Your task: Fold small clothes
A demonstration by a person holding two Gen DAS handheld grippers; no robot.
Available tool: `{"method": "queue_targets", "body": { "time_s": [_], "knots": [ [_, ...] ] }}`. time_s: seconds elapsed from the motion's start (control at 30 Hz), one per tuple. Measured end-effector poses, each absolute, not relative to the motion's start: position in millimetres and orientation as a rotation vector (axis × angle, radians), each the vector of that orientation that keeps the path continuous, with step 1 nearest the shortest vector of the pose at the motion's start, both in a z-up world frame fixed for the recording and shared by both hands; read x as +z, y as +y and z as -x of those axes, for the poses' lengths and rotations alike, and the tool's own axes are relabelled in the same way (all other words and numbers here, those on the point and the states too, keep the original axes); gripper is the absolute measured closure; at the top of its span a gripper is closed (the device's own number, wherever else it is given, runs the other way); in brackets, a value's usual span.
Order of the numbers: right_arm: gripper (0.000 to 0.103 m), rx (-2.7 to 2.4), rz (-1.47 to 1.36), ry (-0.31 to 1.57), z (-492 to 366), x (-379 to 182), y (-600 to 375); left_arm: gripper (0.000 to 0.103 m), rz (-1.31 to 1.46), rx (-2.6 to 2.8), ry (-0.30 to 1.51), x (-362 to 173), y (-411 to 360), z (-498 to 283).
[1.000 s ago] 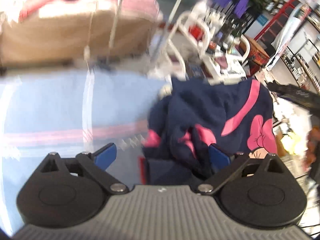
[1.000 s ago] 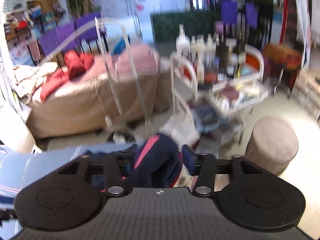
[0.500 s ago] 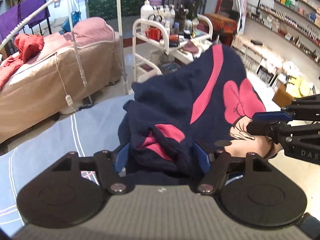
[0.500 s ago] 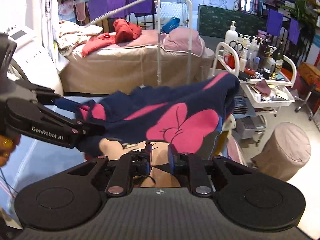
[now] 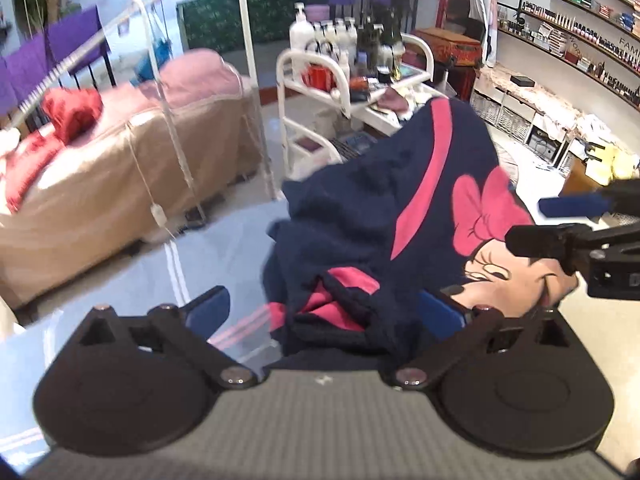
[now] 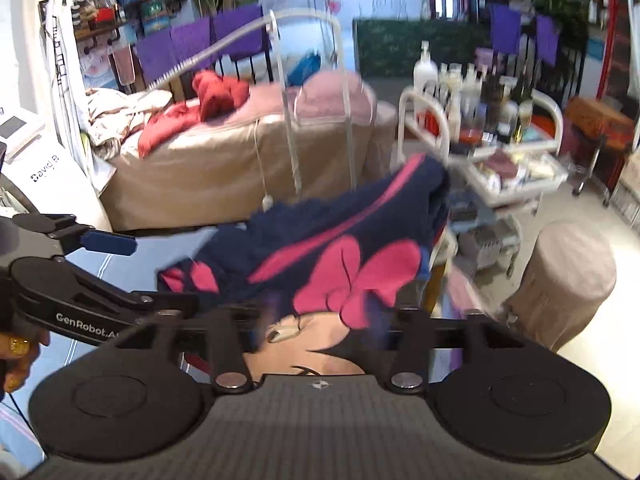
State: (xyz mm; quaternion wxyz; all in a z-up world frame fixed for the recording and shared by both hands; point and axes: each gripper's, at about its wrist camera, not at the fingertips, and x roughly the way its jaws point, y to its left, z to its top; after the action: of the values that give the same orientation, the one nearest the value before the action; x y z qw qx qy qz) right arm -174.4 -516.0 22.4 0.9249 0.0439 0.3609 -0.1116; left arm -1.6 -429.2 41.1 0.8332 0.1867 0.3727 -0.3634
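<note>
Bright daylight from rear windows; motion blur smears both views, glare patch on tan bed, strong fisheye bending and dark corners at edges.

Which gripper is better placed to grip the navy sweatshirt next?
Left gripper, probably: its jaws stand open around the bunched pink-trimmed edge of the navy sweatshirt. The right gripper has only flat print before it.

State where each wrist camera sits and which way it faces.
Left wrist: sits on the left tool, looking forward across the navy Minnie garment and the blue sheet toward the white trolley; the right tool shows at the right edge.
Right wrist: sits on the right tool, facing the same room from the garment's other side; the left tool and the left hand show at left.
Shared: garment, trolley, beige bed.
</note>
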Motion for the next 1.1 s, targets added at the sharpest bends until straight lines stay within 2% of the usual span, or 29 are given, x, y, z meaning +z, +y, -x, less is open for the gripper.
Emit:
{"method": "queue_targets", "body": {
  "time_s": [0.4, 1.1],
  "knots": [
    [0.000, -0.412, 0.009, 0.768, 186, 63, -471, 0.000, -0.516, -0.569, 0.767, 93, -397, 28],
    [0.000, -0.468, -0.042, 0.822, 194, 52, -467, 0.000, -0.469, -0.677, 0.847, 86, -393, 29]
  ]
}}
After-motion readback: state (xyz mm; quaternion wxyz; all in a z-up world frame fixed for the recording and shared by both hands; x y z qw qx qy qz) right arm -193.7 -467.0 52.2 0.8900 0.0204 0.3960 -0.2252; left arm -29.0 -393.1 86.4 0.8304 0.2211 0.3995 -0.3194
